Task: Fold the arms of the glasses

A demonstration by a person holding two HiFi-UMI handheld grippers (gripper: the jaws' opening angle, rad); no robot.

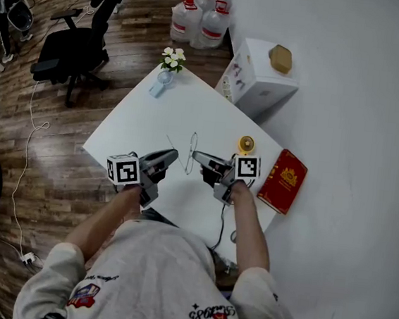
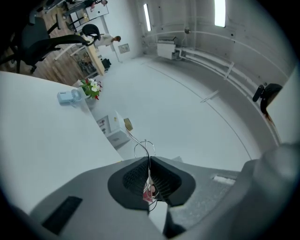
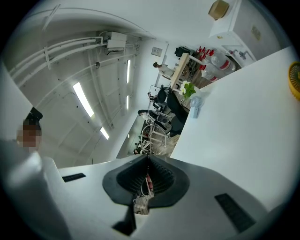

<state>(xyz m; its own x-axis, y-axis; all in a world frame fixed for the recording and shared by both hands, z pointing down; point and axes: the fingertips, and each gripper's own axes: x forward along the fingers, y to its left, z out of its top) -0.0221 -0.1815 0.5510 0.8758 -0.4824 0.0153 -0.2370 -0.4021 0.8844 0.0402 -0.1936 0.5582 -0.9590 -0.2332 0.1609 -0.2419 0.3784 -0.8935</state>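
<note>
The thin wire-rimmed glasses (image 1: 191, 151) hang just above the white table (image 1: 139, 124), held between my two grippers. My left gripper (image 1: 176, 155) is shut on the glasses from the left. In the left gripper view a lens rim and one arm of the glasses (image 2: 146, 149) stick out past the closed pads of the left gripper (image 2: 149, 160). My right gripper (image 1: 196, 155) is shut on the glasses from the right. In the right gripper view, wire and a pinkish piece of the glasses (image 3: 146, 183) sit pinched between the pads of the right gripper (image 3: 147, 157).
A yellow round object (image 1: 246, 144) and a red book (image 1: 283, 180) lie at the table's right edge. A small flower pot (image 1: 172, 59) and a blue item (image 1: 160, 84) stand at the far corner. Beyond are a white box (image 1: 261, 80), water bottles (image 1: 200, 22) and an office chair (image 1: 72, 51).
</note>
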